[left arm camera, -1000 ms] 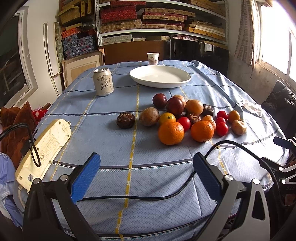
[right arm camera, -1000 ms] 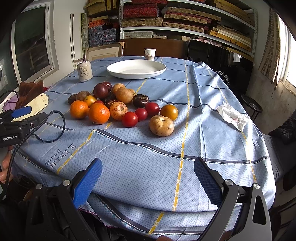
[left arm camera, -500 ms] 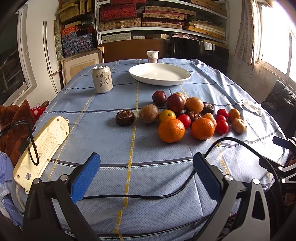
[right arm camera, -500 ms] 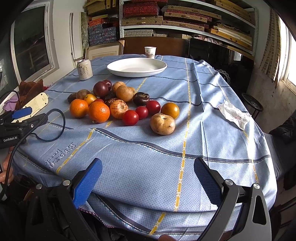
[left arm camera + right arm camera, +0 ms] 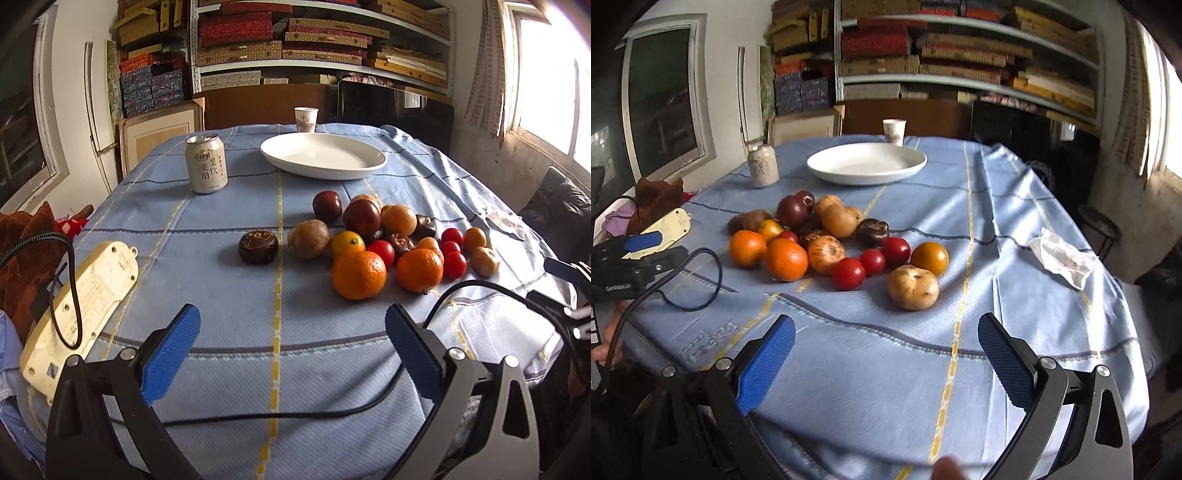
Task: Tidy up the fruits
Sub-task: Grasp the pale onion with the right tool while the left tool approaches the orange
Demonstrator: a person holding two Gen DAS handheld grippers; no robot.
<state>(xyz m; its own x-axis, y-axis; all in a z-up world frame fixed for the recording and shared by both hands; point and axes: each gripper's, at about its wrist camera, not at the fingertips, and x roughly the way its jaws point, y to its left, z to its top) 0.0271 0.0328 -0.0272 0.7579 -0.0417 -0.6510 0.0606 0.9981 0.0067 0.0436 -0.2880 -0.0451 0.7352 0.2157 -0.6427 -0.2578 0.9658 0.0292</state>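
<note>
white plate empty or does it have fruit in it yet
Empty. The white plate shows only bare white inside; the fruit pile lies on the cloth nearer.

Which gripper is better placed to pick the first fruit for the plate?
Probably the right gripper: it is open, with the tan round fruit just ahead of it. The left gripper, also open, faces bare cloth, with the oranges off to its right. The white plate holds nothing.
</note>
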